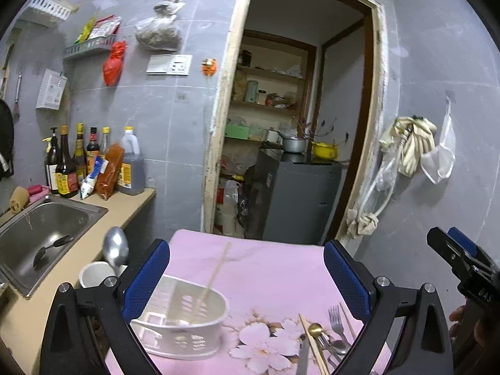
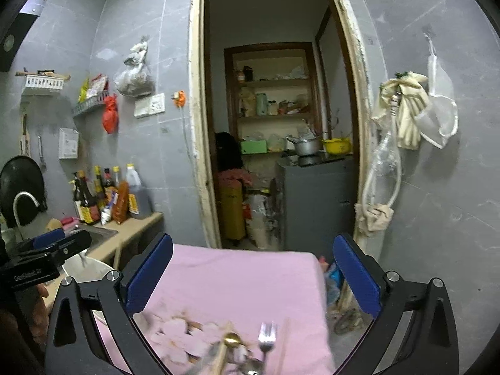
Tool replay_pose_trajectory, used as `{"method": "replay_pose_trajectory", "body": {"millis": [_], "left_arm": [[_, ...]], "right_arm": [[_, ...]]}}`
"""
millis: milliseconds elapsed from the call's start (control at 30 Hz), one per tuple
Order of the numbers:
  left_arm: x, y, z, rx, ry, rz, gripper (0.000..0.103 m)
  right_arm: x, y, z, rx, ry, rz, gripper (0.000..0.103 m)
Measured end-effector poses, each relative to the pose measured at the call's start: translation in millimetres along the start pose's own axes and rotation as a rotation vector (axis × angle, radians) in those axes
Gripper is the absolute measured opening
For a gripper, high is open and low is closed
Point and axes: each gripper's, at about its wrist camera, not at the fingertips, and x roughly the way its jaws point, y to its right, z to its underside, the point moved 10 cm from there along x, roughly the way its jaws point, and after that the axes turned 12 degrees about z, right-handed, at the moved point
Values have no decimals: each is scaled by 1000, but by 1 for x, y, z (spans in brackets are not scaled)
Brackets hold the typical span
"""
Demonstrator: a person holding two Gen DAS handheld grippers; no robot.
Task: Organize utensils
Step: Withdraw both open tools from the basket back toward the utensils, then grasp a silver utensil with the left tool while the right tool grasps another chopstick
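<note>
Both tongs, left gripper (image 1: 247, 284) and right gripper (image 2: 253, 276), gape wide and hold nothing, while the fork (image 2: 267, 339) lies just below the right one, pointing away.

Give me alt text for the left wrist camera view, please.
An open left hand-held gripper hovers over a pink floral tablecloth, above a white utensil basket holding one chopstick. A pile of cutlery lies right; a sink sits left.
</note>
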Motion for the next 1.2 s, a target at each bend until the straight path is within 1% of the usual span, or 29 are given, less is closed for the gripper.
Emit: {"method": "replay_pose_trajectory", "body": {"millis": [200, 333, 400, 467, 600, 667, 767, 833, 867, 933, 967, 1000, 1033, 1067, 1100, 1133, 1200], "left_arm": [[19, 17, 34, 19, -81, 20, 100], [37, 26, 69, 21, -182, 40, 100], [49, 30, 91, 20, -254, 56, 100], [58, 33, 109, 18, -309, 68, 99], [75, 39, 145, 25, -422, 88, 99], [80, 43, 158, 30, -457, 97, 97], [89, 47, 176, 40, -521, 109, 86], [95, 49, 186, 38, -559, 119, 76], [98, 51, 191, 34, -577, 127, 74], [102, 52, 200, 34, -607, 127, 68], [104, 52, 205, 37, -624, 121, 66], [106, 52, 208, 37, -636, 121, 61], [108, 52, 211, 36, -644, 118, 58], [110, 53, 214, 34, -655, 116, 57], [112, 54, 218, 34, -665, 116, 55], [112, 55, 220, 34, -672, 116, 53], [114, 57, 223, 51, -682, 109, 52]], "right_arm": [[21, 31, 35, 15, -86, 50, 101], [40, 45, 67, 24, -168, 69, 101], [49, 52, 88, 26, -216, 84, 101], [58, 58, 108, 27, -269, 95, 101], [72, 62, 140, 12, -350, 99, 101], [77, 63, 151, 8, -379, 94, 101], [88, 63, 169, 2, -432, 84, 101], [95, 62, 181, 3, -467, 72, 100], [97, 62, 185, 1, -477, 69, 98], [103, 59, 197, -7, -507, 48, 91], [106, 58, 201, -9, -517, 40, 83], [108, 56, 206, -11, -533, 28, 73], [111, 54, 210, -12, -545, 20, 68], [113, 51, 214, -11, -560, 9, 61], [115, 50, 216, -12, -566, 3, 56], [117, 49, 219, -12, -575, -5, 54], [119, 47, 224, -11, -587, -15, 47]]}}
